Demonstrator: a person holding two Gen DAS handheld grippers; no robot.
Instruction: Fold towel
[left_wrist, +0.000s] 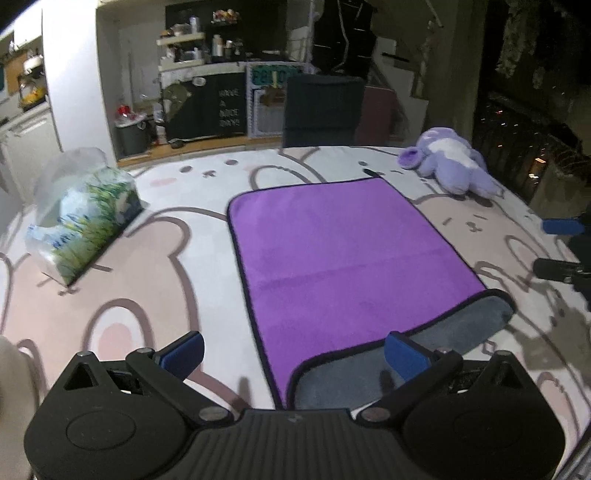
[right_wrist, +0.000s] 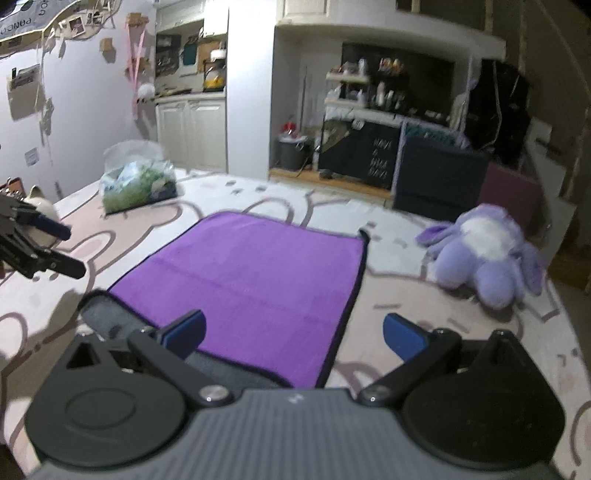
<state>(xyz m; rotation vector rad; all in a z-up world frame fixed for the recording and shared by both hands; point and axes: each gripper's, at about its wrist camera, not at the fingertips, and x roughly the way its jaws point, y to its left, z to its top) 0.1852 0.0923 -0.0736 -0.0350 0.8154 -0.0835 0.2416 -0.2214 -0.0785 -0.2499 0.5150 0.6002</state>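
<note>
1. On the left wrist view: purple towel (left_wrist: 343, 254) lies flat on the cartoon-print tablecloth (left_wrist: 155, 266), near edge flipped over showing its grey underside. Left gripper (left_wrist: 293, 356) is spread wide, holding nothing, hovering at the near-left corner. Right gripper (left_wrist: 554, 247) shows at the frame edge, jaws apart.
2. Only this view shows the printed tissue pack (left_wrist: 88, 221) pattern clearly.
3. Right wrist view: same towel (right_wrist: 255, 288), right gripper (right_wrist: 293, 338) wide apart and empty, above the near-right corner. Left gripper (right_wrist: 55, 251) enters from the left, fingers parted.
4. Only this view shows the far-right towel corner curled up, and the purple plush toy (right_wrist: 487, 258) just beside that edge.
5. Risk: pinching the flipped grey flap alone likely gives a skewed fold; uneven lift between grippers would drag the cloth and misalign edges.
</note>
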